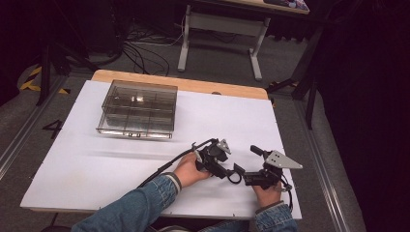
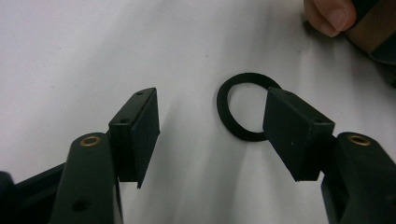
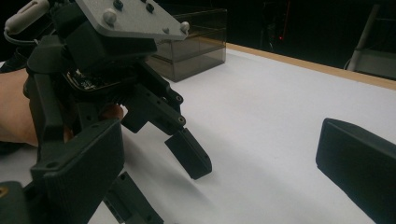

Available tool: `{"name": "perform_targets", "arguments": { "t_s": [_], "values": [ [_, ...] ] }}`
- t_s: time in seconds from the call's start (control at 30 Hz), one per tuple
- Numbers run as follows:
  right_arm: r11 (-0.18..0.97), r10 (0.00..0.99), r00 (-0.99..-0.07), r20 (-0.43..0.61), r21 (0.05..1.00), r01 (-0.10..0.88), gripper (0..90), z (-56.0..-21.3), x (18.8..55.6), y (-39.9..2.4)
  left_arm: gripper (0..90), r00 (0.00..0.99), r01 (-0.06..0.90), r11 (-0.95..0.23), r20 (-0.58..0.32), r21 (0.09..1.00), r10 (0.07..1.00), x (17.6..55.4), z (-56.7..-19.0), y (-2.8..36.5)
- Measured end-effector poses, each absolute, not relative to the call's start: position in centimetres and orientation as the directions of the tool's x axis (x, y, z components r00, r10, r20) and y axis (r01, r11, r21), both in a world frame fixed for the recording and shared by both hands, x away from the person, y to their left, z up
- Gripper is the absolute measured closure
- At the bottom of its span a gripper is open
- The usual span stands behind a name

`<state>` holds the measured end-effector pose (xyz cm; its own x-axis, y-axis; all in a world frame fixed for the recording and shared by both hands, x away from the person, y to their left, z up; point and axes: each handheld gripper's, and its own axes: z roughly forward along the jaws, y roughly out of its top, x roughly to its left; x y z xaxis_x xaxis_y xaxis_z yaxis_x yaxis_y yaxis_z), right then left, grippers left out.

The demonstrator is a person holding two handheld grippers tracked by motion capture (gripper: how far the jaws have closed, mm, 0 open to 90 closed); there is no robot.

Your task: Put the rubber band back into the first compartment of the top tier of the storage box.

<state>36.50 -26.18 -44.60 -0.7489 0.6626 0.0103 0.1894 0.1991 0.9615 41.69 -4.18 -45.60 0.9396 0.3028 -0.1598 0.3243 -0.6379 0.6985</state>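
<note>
Ring (image 2: 243,112) lies flat on the table (image 2: 70,56), partly behind one pad of the released left gripper (image 2: 215,135); judged thin, light, flexible, best pinched across its band

a: where's the ring (image 2: 243,112)?
b: flat on the table (image 1: 87,164), between the left gripper (image 1: 231,170) and right gripper (image 1: 247,179).
a: and the compartment box (image 1: 138,108)?
b: farther back, to the left.
</note>
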Motion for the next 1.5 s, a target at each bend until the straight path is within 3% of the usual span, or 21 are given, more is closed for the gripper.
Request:
{"name": "perform_targets", "arguments": {
  "t_s": [0.4,0.6,0.8,0.93,1.07,1.5],
  "values": [
    [0.203,0.663,-0.748,0.006,0.961,0.188,1.7,-44.6,36.4,-26.2,46.9,0.936,0.33,-0.647,-0.148,0.687,0.319,41.4,-46.2,-5.5],
    [0.202,0.661,-0.75,0.006,0.962,0.186,1.7,-44.6,36.4,-26.2,61.5,0.936,0.311,-0.66,-0.101,0.684,0.336,41.1,-46.1,-5.7],
    [0.196,0.665,-0.747,0.013,0.962,0.19,1.7,-44.6,36.4,-26.2,70.2,0.938,0.301,-0.666,-0.087,0.682,0.335,40.8,-46.1,-5.9],
    [0.193,0.666,-0.746,0.013,0.963,0.189,1.7,-44.6,36.4,-26.2,85.9,0.942,0.296,-0.673,-0.091,0.678,0.323,40.6,-46.1,-5.9],
    [0.194,0.665,-0.747,0.011,0.963,0.187,1.7,-44.6,36.4,-26.3,86.8,0.942,0.278,-0.68,-0.056,0.679,0.33,40.3,-45.7,-5.9],
    [0.181,0.672,-0.741,0.018,0.966,0.187,1.7,-44.6,36.4,-26.4,86.7,0.925,0.315,-0.636,-0.08,0.704,0.37,40.5,-44.0,-3.2]
  ]
}}
